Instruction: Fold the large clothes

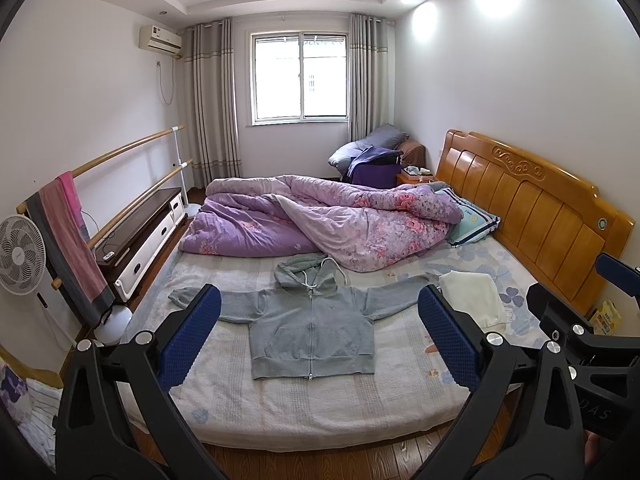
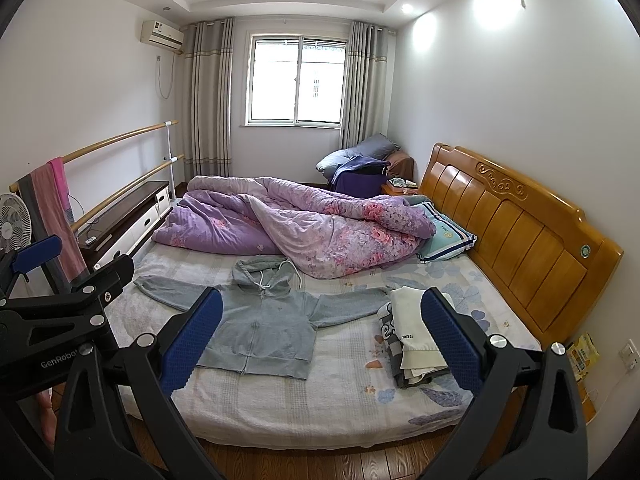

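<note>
A grey zip-up hoodie [image 1: 312,328] lies flat and face up on the bed, sleeves spread to both sides, hood toward the quilt; it also shows in the right wrist view [image 2: 264,328]. My left gripper [image 1: 320,336] is open and empty, held back over the bed's near edge, its blue pads either side of the hoodie. My right gripper [image 2: 322,340] is open and empty, held to the right of the left one; its body shows at the right of the left wrist view [image 1: 592,332].
A stack of folded clothes [image 2: 416,340] lies on the bed [image 2: 320,400] right of the hoodie. A rumpled purple floral quilt [image 1: 320,220] and a pillow [image 1: 474,220] lie behind. The wooden headboard [image 1: 532,208] is at right; a fan [image 1: 20,256] and towel rail [image 1: 68,240] at left.
</note>
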`<state>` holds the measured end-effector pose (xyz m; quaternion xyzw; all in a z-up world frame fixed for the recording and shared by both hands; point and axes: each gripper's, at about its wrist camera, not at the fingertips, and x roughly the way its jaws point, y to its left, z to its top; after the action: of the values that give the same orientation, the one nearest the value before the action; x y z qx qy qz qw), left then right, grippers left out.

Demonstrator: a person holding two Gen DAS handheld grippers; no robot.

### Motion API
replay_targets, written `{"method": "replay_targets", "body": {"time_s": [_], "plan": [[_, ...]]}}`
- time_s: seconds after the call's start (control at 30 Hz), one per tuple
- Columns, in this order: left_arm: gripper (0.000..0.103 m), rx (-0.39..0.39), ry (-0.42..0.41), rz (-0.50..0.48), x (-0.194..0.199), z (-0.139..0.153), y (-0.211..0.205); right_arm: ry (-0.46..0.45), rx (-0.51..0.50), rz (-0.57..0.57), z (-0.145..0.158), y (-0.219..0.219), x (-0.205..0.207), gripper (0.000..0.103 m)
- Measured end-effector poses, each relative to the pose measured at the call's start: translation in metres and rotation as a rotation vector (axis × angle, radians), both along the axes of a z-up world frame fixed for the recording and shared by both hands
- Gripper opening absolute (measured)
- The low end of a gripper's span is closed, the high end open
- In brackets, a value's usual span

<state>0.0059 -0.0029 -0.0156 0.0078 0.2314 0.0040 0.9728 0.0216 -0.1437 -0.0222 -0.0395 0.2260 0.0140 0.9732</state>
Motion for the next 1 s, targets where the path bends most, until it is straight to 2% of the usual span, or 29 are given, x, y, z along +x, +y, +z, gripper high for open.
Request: {"method": "replay_targets", "body": {"time_s": [0.3, 0.6, 1.0], "plan": [[0.098, -0.001, 0.005, -0.001, 0.000, -0.001, 0.002, 0.008, 0.000, 0.001, -0.001, -0.002, 0.003, 0.096], [0.098, -0.001, 0.019, 0.012, 0.006, -0.017, 0.003, 0.022, 0.003, 0.016, -0.004, -0.015, 0.010, 0.096], [0.098, 0.009, 0.064, 0.031, 0.030, -0.024, -0.028, 0.062, 0.021, 0.041, -0.010, -0.041, 0.032, 0.096]]}}
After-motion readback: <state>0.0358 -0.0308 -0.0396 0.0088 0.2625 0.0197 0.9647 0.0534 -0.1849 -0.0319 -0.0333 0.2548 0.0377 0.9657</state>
